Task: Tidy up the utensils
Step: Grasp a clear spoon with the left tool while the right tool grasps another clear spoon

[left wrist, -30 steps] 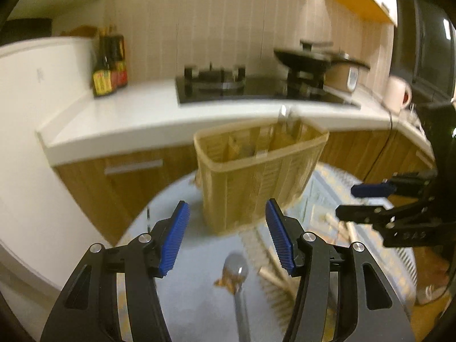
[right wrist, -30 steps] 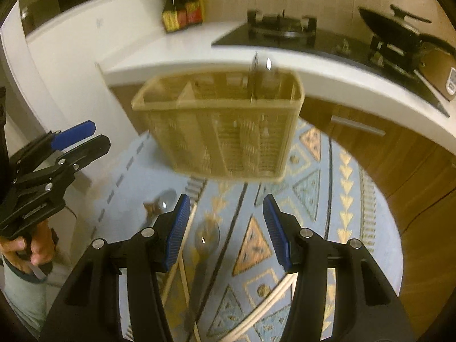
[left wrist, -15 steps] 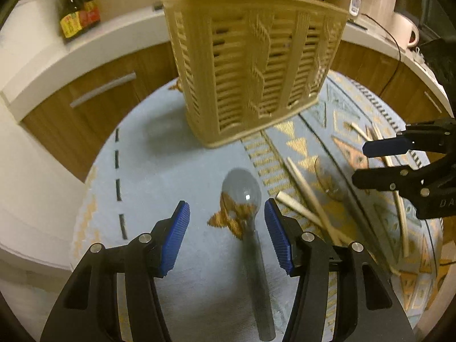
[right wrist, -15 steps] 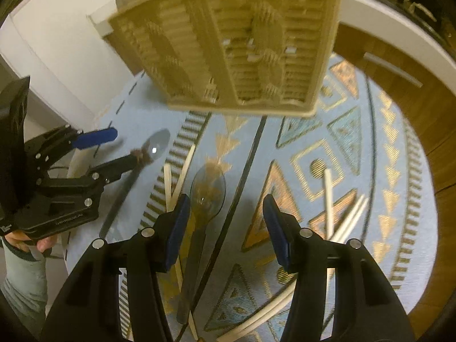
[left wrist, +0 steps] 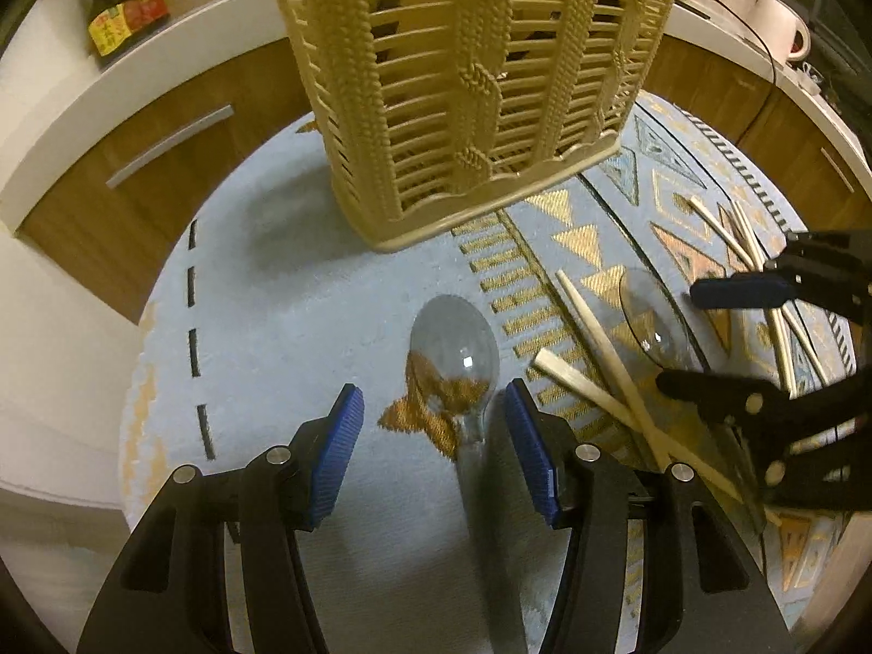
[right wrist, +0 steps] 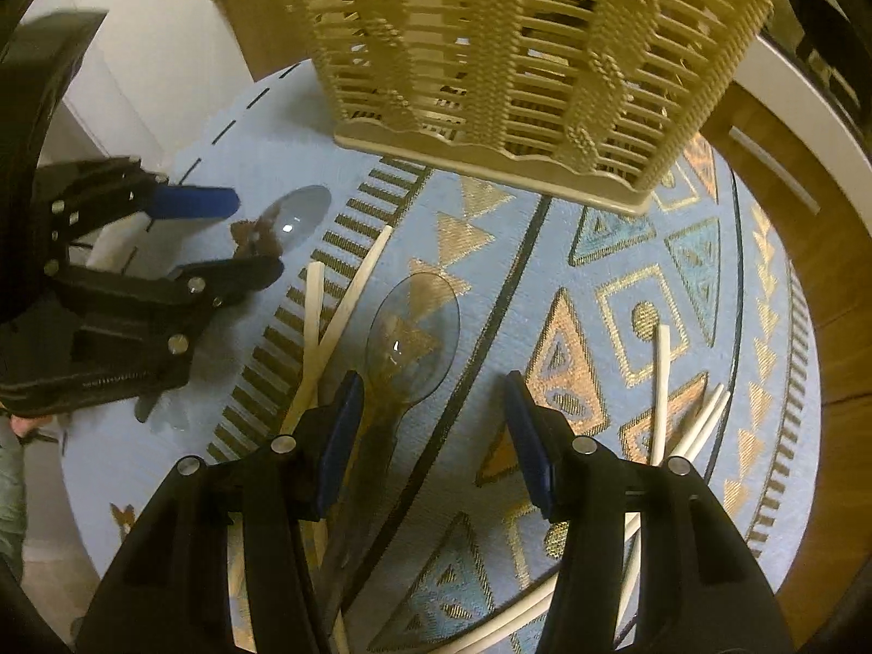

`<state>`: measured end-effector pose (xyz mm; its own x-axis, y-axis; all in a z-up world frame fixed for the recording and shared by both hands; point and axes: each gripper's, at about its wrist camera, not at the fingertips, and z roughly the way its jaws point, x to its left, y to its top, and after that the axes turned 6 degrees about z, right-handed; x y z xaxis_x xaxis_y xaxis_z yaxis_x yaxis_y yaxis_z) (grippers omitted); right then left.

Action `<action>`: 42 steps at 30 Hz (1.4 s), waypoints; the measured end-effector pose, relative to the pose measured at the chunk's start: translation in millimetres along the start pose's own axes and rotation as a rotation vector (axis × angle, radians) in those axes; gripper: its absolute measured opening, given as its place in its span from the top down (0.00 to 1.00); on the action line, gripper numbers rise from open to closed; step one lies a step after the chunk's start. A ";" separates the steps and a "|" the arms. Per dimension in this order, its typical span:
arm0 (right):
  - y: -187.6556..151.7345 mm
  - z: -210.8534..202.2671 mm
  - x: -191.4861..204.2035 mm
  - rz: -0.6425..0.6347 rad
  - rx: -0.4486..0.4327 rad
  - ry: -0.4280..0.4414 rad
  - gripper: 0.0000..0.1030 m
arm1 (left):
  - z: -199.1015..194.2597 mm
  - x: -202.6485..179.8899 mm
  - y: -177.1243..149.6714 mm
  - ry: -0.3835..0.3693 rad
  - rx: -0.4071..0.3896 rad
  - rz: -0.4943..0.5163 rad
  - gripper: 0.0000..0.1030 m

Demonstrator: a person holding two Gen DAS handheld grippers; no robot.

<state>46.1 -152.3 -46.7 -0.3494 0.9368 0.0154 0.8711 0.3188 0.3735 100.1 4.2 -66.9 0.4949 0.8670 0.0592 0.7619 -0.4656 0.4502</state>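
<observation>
A tan slatted utensil basket (left wrist: 479, 82) (right wrist: 523, 54) stands on a round patterned cloth (left wrist: 283, 294) (right wrist: 616, 250). A clear plastic spoon (left wrist: 455, 349) (right wrist: 297, 215) lies flat before it; my left gripper (left wrist: 433, 425) (right wrist: 240, 234) hangs open just above its neck, blue pads either side, not touching. A second clear spoon (right wrist: 411, 332) (left wrist: 648, 321) lies to the right. My right gripper (right wrist: 430, 419) (left wrist: 730, 332) is open over its handle, nothing gripped. Pale chopsticks (left wrist: 594, 338) (right wrist: 349, 294) lie crossed between the two spoons.
More pale chopsticks (right wrist: 676, 414) (left wrist: 736, 229) lie at the cloth's right side. Wooden cabinet fronts (left wrist: 136, 163) and a white counter with sauce bottles (left wrist: 125, 0) stand behind. A white kettle (left wrist: 779, 27) sits far right. A person's hand (right wrist: 22, 425) shows at the left edge.
Both grippers have tilted downward and sunk toward the cloth. The basket has slid up to the top of both views, and each spoon now lies between a gripper's fingers.
</observation>
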 end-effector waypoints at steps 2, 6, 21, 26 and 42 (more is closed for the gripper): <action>0.4 2.9 3.4 -0.009 -0.004 -0.009 0.53 | 1.5 0.4 3.2 0.004 0.004 -0.001 0.49; 3.1 6.4 7.5 -0.019 -0.009 -0.018 0.54 | 5.7 -2.9 12.4 -0.002 0.016 0.007 0.50; 26.8 14.6 16.4 -0.028 -0.009 -0.021 0.66 | 23.4 -3.0 43.9 -0.016 0.053 0.019 0.56; 32.0 14.4 22.8 -0.038 -0.018 -0.025 0.68 | 23.8 -9.2 45.6 0.012 0.024 -0.007 0.70; 19.9 -34.9 -6.6 -0.003 -0.174 0.067 0.70 | -39.9 -1.0 29.8 -0.185 -0.271 -0.102 0.70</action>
<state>53.7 -157.2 -7.0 -0.3793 0.9223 0.0741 0.7995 0.2864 0.5280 105.6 -3.4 -18.1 0.5084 0.8480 -0.1497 0.6846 -0.2926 0.6677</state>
